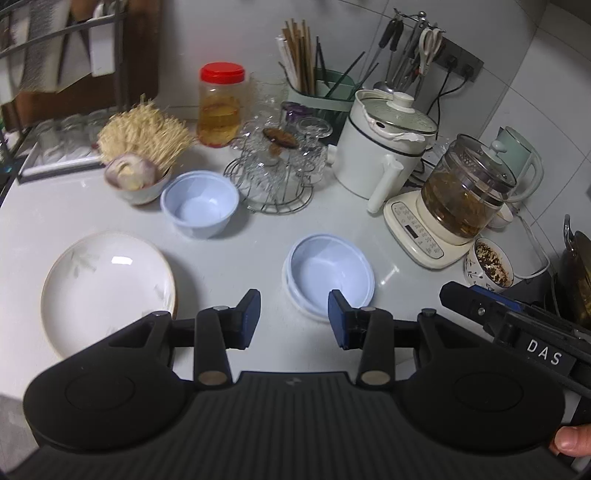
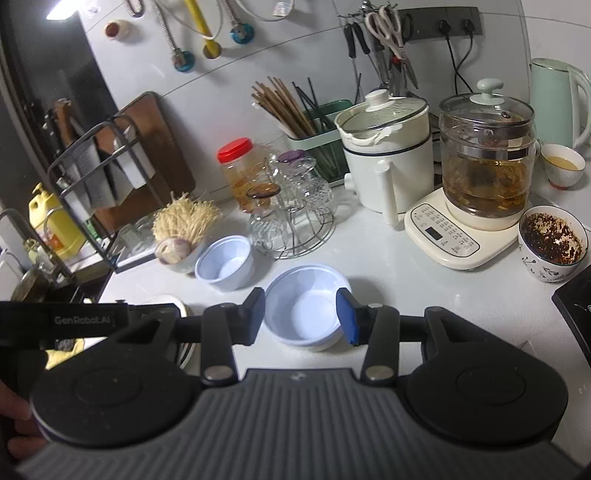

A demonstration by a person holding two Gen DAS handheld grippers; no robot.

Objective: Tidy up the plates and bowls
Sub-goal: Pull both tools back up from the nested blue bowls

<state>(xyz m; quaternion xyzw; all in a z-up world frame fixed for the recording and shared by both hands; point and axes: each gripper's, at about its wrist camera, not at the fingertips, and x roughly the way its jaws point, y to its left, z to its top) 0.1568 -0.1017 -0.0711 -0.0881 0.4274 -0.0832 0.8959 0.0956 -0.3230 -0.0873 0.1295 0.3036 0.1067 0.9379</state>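
Blue stacked bowls (image 1: 328, 273) are seen on the white desk (image 1: 258, 240), just beyond the empty, parted jaws of both the left gripper (image 1: 293, 319) and right gripper (image 2: 301, 317); a white plate (image 1: 107, 288) lies left of them.

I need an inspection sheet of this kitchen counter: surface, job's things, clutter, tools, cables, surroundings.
Surface: white counter, bare in the middle.
Job's things: white plate; far blue bowl; near blue bowl nested in a second one.
Clutter: glass rack, red-lid jar, white pot, tea kettle, dirty cup.
Tools: left tool and right tool open, empty.
Cables: two black plugs in the wall socket.
Surroundings: tiled wall, hanging scissors.
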